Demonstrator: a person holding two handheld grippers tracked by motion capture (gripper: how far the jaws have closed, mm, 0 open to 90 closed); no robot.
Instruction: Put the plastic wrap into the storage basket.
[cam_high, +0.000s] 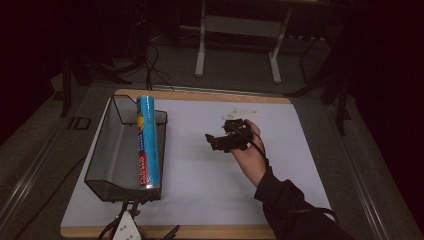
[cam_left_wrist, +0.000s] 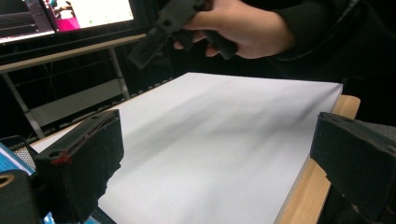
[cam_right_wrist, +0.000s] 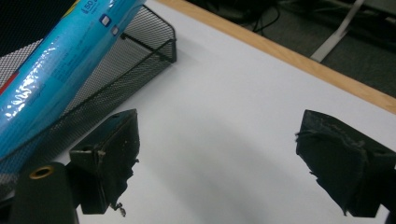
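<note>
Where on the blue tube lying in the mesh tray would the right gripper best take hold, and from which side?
Probably mid-length on the blue tube, coming from above. It lies along the mesh tray's right wall, resting on the rim, so its upper side is free while the mesh blocks a low sideways approach. The right gripper, jaws open, would close across the round body.

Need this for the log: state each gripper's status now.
Left gripper: open, holding nothing.
Right gripper: open, empty, held above the white mat.
</note>
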